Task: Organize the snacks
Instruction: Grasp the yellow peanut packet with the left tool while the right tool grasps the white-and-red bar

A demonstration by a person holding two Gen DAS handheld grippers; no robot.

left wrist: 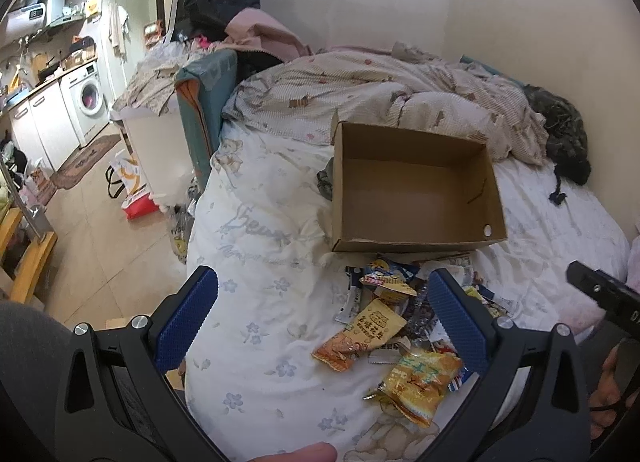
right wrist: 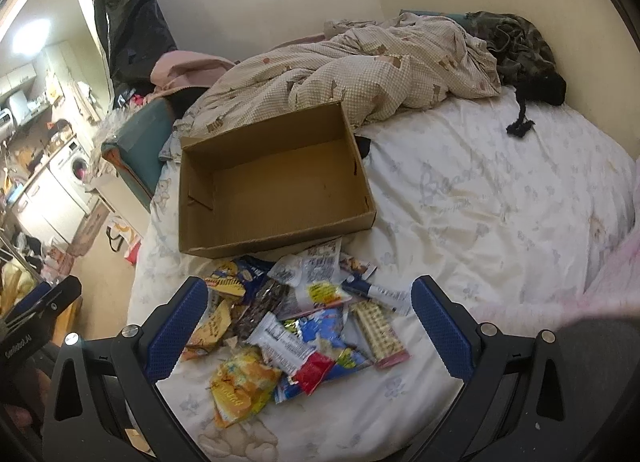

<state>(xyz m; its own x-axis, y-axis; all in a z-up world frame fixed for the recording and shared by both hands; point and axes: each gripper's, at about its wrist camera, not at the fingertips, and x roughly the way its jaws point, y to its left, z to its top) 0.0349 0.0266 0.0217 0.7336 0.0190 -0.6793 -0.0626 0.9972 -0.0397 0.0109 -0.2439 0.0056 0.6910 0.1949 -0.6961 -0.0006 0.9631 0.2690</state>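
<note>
An empty brown cardboard box (left wrist: 416, 198) lies open on the white bedsheet; it also shows in the right wrist view (right wrist: 276, 186). A pile of snack packets (right wrist: 296, 326) lies just in front of the box, also seen in the left wrist view (left wrist: 404, 326). My left gripper (left wrist: 320, 326) is open and empty, above the sheet to the left of the pile. My right gripper (right wrist: 310, 326) is open and empty, hovering over the pile. A yellow-orange packet (right wrist: 240, 386) lies nearest. The right gripper's body shows in the left wrist view (left wrist: 600, 294).
A crumpled checked duvet (right wrist: 360, 74) and dark clothing (right wrist: 524, 50) lie behind the box by the wall. The bed's left edge drops to the floor (left wrist: 92, 246), with bags (left wrist: 136, 190), a white bin and a kitchen with a washing machine (left wrist: 90, 102) beyond.
</note>
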